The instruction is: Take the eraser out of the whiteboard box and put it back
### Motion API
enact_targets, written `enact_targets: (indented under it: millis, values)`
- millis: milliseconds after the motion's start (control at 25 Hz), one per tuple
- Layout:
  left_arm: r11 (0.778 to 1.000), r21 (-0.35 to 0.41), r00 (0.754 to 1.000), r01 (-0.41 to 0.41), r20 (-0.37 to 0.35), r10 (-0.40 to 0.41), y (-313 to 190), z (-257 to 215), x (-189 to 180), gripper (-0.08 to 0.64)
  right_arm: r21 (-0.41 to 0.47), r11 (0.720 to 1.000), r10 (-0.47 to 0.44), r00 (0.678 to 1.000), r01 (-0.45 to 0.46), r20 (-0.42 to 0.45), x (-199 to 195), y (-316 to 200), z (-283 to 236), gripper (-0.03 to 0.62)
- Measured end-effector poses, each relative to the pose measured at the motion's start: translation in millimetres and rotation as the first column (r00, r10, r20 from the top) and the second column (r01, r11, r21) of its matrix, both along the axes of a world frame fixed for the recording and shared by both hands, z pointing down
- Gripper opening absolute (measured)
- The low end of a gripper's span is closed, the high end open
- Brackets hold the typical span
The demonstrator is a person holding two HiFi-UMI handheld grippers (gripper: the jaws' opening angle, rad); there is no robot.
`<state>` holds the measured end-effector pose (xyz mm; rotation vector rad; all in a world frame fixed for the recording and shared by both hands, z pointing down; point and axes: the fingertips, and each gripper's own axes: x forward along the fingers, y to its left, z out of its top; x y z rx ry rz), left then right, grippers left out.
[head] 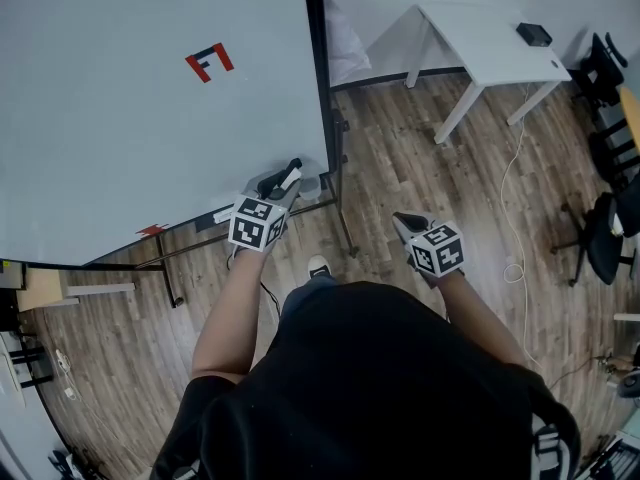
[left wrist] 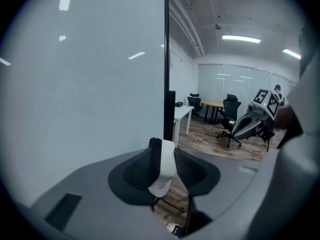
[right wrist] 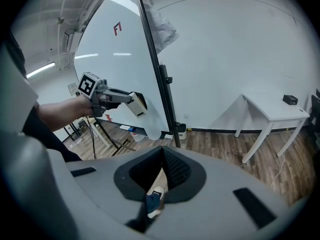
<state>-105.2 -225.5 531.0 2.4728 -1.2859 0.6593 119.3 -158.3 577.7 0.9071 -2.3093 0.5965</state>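
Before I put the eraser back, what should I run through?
1. Eraser clamped by the left gripper: ok, it sits between the pads.
2. Eraser out of the box: ok, it is held in the air by the whiteboard's right edge.
3. Box opening free: cannot tell, its inside does not show.
4. Right gripper out of the way: ok, jaws together, empty, off to the side over the floor.
5. Eraser lined up with the box: cannot tell from these views.
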Motion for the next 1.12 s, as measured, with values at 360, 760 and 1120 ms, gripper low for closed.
enact_targets:
  millis: [360, 760, 1120]
  values:
    - [0.999, -0.041, 0.999, -0.034, -0.01, 0.033, -20, 21, 14, 0.147, -0.027, 1.0, -0.001, 1.0, 0.0, -0.011, 1, -16, 12, -0.003]
    - [0.992, -0.106, 0.998, -0.066, -0.004, 0.066, -28, 56, 21, 0.147, -0.056, 0.998, 0.007, 1.0, -0.009, -0.029, 6, -27, 23, -0.004]
    - [0.984, -0.156, 0.997, -0.083, -0.007, 0.083, -27, 83, 22, 0.147, -0.087, 0.996, 0.011, 0.999, -0.014, -0.04, 2, -29, 36, -0.003]
